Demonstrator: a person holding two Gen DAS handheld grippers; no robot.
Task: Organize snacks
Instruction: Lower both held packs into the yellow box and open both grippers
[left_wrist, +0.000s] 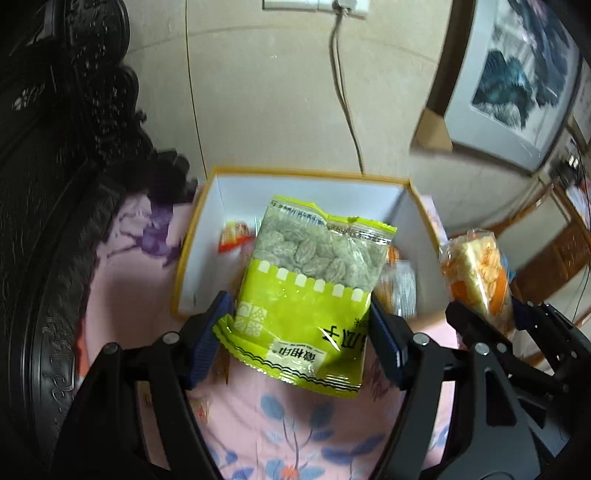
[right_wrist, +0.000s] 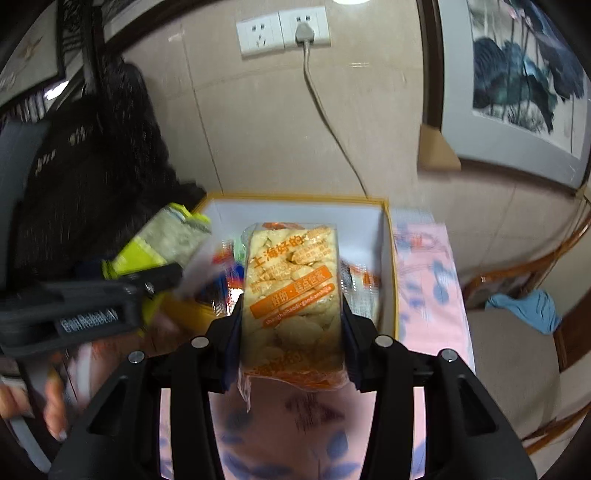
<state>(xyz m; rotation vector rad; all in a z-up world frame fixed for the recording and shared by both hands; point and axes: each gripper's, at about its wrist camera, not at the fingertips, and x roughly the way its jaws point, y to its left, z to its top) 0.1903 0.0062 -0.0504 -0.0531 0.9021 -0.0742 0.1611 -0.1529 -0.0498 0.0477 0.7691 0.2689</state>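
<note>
My left gripper (left_wrist: 301, 314) is shut on a lime-green snack bag (left_wrist: 310, 291) with pale dried fruit behind its clear window, held above the pink cloth in front of the box. The white box with a yellow rim (left_wrist: 207, 229) holds several small wrapped snacks (left_wrist: 234, 236). My right gripper (right_wrist: 291, 317) is shut on an orange-printed clear pack of biscuits (right_wrist: 291, 291), held up before the same box (right_wrist: 388, 258). In the left wrist view the right gripper (left_wrist: 484, 314) shows at the right with the biscuit pack (left_wrist: 476, 273). In the right wrist view the left gripper (right_wrist: 140, 291) and green bag (right_wrist: 166, 236) show at the left.
A pink floral cloth (left_wrist: 288, 424) covers the surface. Dark carved furniture (left_wrist: 55, 184) stands at the left. A wall socket with a cord (right_wrist: 306, 33) and a framed picture (right_wrist: 517, 74) are behind. A wooden chair with a blue cloth (right_wrist: 528, 306) is at the right. A person's hand (right_wrist: 51, 410) shows at lower left.
</note>
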